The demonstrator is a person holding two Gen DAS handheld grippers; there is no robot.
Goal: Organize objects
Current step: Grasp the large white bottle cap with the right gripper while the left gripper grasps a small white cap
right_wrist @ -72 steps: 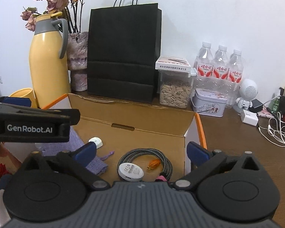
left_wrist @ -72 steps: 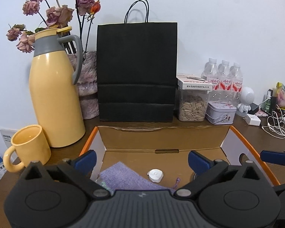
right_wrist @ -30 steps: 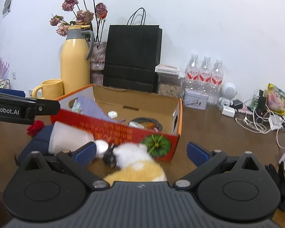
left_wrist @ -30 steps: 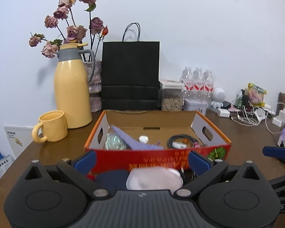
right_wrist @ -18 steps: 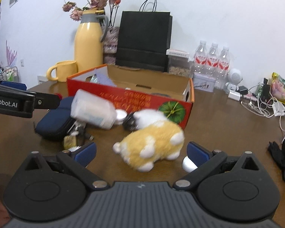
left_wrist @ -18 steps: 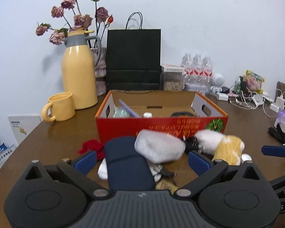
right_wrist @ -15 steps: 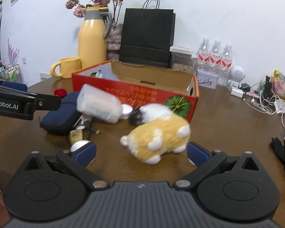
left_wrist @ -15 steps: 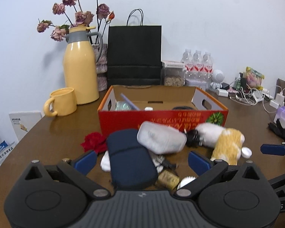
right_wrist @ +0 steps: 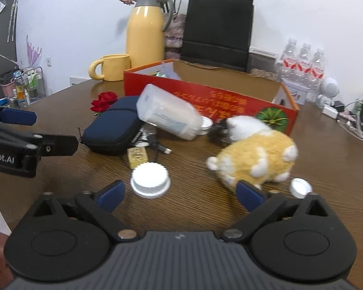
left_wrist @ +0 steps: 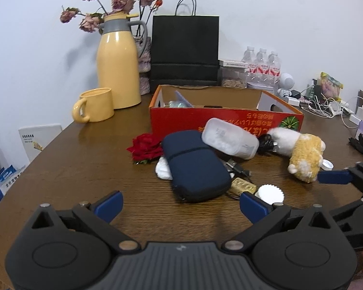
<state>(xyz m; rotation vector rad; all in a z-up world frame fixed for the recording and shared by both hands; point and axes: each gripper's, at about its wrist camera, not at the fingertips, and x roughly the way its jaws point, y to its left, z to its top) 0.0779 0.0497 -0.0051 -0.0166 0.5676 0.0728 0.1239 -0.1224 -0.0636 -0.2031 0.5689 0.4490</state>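
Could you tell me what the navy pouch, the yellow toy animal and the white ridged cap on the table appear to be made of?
Navy pouch: matte woven fabric over a seemingly stiff shell, judging by its held shape and zip seam.
Yellow toy animal: soft plush, fuzzy pile visible.
White ridged cap: probably moulded plastic, smooth with a fluted edge.

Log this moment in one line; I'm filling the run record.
left gripper: open, empty | right gripper: jaws closing, empty, nearing white lid | plush toy: on table, outside red box

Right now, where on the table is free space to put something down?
Bare wood lies left of the red rose, below the yellow mug. It is crowded from the navy case across to the plush toy, in front of the red box.
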